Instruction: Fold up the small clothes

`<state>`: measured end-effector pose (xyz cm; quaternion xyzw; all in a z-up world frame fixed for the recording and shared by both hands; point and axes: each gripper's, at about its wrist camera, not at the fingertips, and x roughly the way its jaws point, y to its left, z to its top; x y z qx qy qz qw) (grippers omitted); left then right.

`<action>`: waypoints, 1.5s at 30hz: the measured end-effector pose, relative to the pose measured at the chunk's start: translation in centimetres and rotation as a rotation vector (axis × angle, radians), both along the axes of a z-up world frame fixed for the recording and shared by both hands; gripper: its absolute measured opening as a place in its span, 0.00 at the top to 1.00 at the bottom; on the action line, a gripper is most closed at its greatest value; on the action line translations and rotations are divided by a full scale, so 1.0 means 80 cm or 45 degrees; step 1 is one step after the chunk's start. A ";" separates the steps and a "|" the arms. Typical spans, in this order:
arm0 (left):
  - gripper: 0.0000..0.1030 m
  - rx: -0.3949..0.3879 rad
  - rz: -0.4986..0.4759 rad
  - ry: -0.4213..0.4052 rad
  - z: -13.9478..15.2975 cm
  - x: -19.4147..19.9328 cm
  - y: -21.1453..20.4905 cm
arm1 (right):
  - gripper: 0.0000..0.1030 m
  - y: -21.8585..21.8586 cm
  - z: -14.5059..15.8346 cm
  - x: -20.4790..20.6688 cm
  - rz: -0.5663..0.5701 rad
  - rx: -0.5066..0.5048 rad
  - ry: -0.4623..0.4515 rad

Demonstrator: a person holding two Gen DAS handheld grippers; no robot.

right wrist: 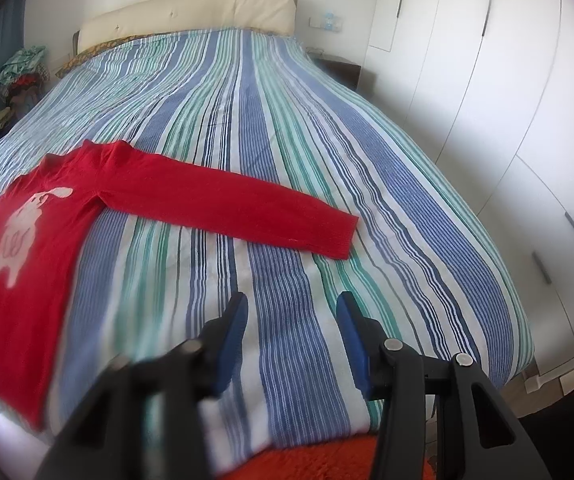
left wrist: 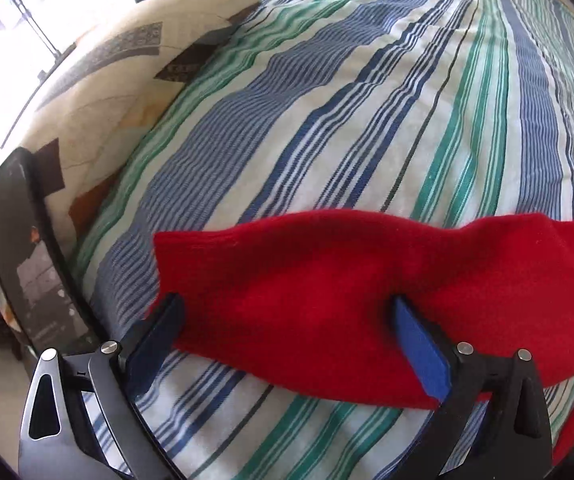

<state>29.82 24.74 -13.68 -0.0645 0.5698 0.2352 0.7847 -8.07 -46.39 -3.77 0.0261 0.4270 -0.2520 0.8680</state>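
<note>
A small red long-sleeved sweater [right wrist: 35,264] with a white animal print lies flat on the striped bed [right wrist: 287,128]. Its right sleeve [right wrist: 227,208] stretches out to the right. In the left wrist view the other red sleeve [left wrist: 327,280] lies across the bed, and my left gripper [left wrist: 287,312] is open with its two fingers straddling the sleeve near its cuff end; the cloth lies between them. My right gripper [right wrist: 293,308] is open and empty, above bare bedspread, short of the right sleeve's cuff.
A patterned cream pillow or cushion [left wrist: 99,92] lies at the bed's left side beside a bright window. A cream headboard [right wrist: 187,20], white wardrobe doors [right wrist: 487,120] on the right, a pile of clothes [right wrist: 23,76] far left. An orange rug [right wrist: 307,460] lies below the bed's foot.
</note>
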 end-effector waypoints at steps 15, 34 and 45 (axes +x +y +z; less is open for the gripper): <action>0.03 0.001 -0.325 -0.086 0.032 0.016 -0.129 | 0.55 0.003 -0.002 0.002 0.013 -0.008 0.019; 0.03 -0.196 -0.145 -0.192 0.061 -0.091 -0.055 | 0.55 0.002 -0.003 0.002 0.015 0.006 0.023; 0.02 -0.288 -0.393 -0.160 0.027 -0.129 -0.153 | 0.55 -0.003 -0.013 0.009 0.037 0.056 0.073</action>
